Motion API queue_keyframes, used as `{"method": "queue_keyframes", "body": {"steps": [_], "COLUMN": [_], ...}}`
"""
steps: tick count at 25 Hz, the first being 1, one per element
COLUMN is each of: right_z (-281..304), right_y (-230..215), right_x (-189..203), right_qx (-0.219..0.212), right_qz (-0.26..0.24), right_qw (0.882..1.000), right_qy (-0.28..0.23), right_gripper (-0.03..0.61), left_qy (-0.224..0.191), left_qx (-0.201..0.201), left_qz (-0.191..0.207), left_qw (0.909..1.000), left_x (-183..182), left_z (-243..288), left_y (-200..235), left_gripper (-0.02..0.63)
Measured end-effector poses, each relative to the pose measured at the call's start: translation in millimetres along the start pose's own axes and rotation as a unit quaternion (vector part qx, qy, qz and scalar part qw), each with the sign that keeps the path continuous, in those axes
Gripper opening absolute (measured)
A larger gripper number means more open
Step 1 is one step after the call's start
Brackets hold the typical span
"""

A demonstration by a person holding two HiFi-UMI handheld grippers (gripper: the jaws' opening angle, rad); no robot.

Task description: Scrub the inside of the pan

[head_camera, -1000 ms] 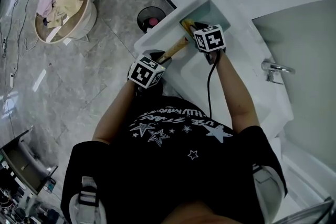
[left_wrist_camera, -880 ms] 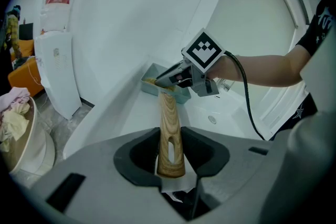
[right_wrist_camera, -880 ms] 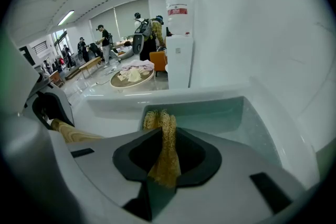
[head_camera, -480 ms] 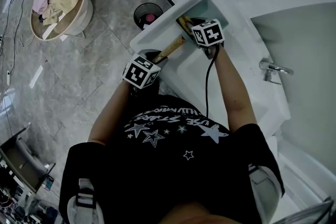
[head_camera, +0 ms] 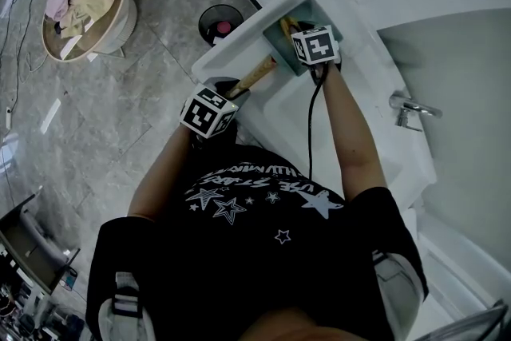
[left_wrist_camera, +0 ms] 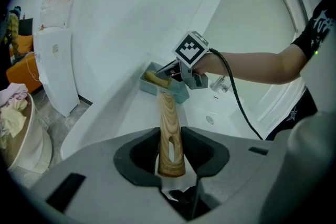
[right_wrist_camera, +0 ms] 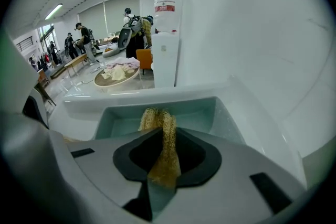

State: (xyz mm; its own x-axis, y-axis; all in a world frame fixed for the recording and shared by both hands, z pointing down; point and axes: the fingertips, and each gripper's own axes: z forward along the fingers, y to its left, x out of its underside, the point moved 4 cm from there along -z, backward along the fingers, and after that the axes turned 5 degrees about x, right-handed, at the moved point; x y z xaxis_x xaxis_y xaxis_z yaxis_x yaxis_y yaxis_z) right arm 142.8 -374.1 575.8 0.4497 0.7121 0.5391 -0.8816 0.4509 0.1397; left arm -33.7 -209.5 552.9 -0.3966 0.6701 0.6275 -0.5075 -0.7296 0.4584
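Observation:
A pale teal square pan [head_camera: 281, 53] rests on the white sink counter, its wooden handle [head_camera: 254, 77] pointing back at me. My left gripper [head_camera: 235, 92] is shut on the handle's end [left_wrist_camera: 169, 128] and holds the pan [left_wrist_camera: 181, 93] still. My right gripper [head_camera: 303, 34] reaches down into the pan, shut on a yellow mesh scrubber [right_wrist_camera: 163, 139]. The scrubber's free end lies against the pan's inner floor [right_wrist_camera: 194, 110]. From the left gripper view, the right gripper [left_wrist_camera: 181, 70] hangs over the pan's far side.
The pan sits on a white basin surround [head_camera: 239, 52] with a faucet [head_camera: 409, 108] to the right. On the floor stand a black bin [head_camera: 221, 22] and a round basket of clothes [head_camera: 84, 8]. A water dispenser [right_wrist_camera: 165, 44] and people are farther off.
My right gripper has slid with the scrubber a little further into the pan. The left gripper keeps the handle where it was.

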Motion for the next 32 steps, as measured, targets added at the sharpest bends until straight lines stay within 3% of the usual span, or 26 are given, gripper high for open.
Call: {"method": "queue_keyframes", "body": {"steps": [12, 18, 24, 32], "right_z": [8, 8, 11, -1], "right_y": [-44, -52, -54, -54], "right_x": [-11, -18, -20, -11], "right_qx": [0.08, 0.114, 0.118, 0.089], "right_qz": [-0.015, -0.03, -0.034, 0.04], "right_qw": [0.996, 0.993, 0.992, 0.995], "right_qy": [0.023, 0.008, 0.016, 0.006], "right_gripper": [0.067, 0.064, 0.066, 0.078], "left_qy": [-0.003, -0.005, -0.003, 0.001], "left_qx": [0.017, 0.031, 0.04, 0.042], "left_qz": [-0.01, -0.013, -0.012, -0.007], "left_qw": [0.9998, 0.9994, 0.9991, 0.9991], "left_x": [0, 1, 0, 0], "left_z": [-2, -2, -2, 0], "left_y": [1, 3, 4, 5], "left_gripper": [0.133, 0.133, 0.133, 0.135]}}
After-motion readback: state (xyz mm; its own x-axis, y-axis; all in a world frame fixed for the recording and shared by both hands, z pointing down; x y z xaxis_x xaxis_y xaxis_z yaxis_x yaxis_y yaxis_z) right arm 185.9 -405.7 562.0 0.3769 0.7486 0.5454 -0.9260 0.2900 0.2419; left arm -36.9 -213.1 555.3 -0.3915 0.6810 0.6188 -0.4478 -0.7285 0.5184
